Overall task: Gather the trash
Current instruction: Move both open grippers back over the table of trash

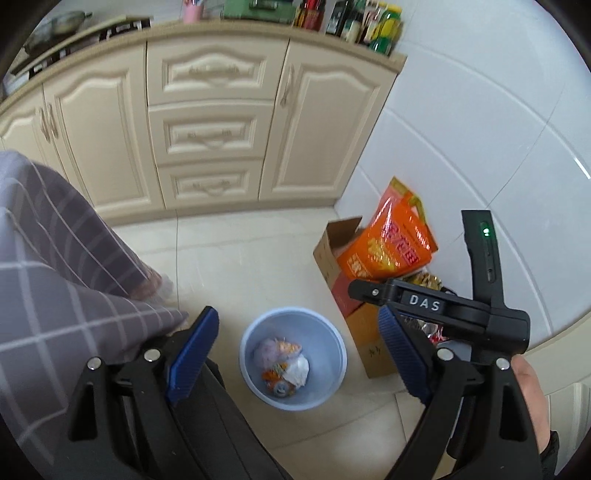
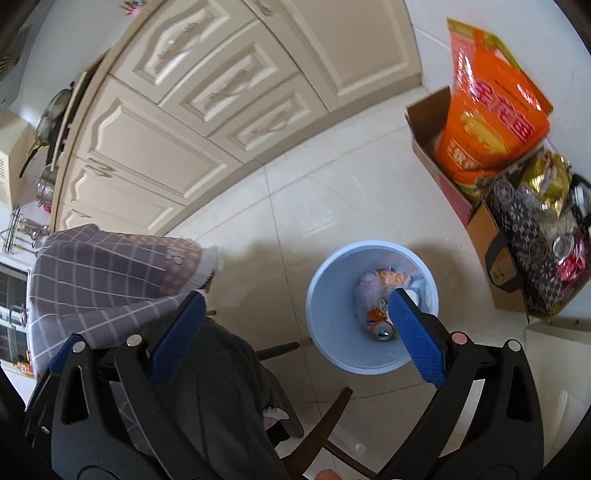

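Both grippers empty above the blue bin (image 1: 293,358): left gripper (image 1: 295,354) jaws wide apart, right gripper (image 2: 295,332) jaws wide apart too. Trash (image 1: 282,365) (can, wrappers, tissue) sits inside the bin on the floor. Risk: a low gripper could clip the bin rim and tip it, or snag the plaid cloth (image 1: 55,295) just left of the bin.

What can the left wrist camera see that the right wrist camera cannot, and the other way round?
Only the left wrist view shows the row of bottles on the beige countertop, the other gripper's black "DAS" body and a hand.

Only the right wrist view shows the dark patterned bag of shiny wrappers and the dark wooden chair frame.

Both show the round pale blue plastic bin holding trash, the orange packet in the cardboard box, and cream cabinets.
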`<state>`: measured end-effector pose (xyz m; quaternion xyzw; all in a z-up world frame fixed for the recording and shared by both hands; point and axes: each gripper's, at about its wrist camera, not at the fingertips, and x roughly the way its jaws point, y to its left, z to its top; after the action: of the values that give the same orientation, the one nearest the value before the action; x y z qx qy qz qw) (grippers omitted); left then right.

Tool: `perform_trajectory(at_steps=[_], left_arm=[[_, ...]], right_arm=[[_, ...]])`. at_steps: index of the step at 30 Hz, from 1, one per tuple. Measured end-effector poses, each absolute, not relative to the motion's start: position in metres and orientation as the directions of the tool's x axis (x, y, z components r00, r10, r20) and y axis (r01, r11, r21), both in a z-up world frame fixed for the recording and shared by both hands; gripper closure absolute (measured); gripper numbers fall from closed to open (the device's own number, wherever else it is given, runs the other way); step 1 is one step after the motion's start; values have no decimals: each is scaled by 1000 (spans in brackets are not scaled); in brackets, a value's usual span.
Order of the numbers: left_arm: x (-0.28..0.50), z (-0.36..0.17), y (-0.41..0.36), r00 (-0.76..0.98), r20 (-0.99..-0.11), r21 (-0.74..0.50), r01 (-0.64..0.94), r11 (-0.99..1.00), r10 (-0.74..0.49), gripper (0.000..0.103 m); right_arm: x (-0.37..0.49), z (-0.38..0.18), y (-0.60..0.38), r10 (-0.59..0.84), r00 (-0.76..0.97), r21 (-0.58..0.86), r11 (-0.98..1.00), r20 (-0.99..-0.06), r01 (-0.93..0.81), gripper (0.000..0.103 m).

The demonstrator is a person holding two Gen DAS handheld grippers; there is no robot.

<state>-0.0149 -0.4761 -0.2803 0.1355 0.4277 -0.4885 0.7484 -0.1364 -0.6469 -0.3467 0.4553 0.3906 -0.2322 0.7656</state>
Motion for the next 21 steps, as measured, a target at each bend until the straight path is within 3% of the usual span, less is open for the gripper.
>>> perform_trajectory(at_steps=[12,21], left_arm=[[-4,-196,-410,335,-646,-166,815,555,-686,13],[17,-150,-341,499,-555,-124,742,659,-666,11]], right_arm=[[-87,-244,-600,-27,696,507,664,-718,549,6],[-35,-179,-539,19,760,470,795,-650,383,6]])
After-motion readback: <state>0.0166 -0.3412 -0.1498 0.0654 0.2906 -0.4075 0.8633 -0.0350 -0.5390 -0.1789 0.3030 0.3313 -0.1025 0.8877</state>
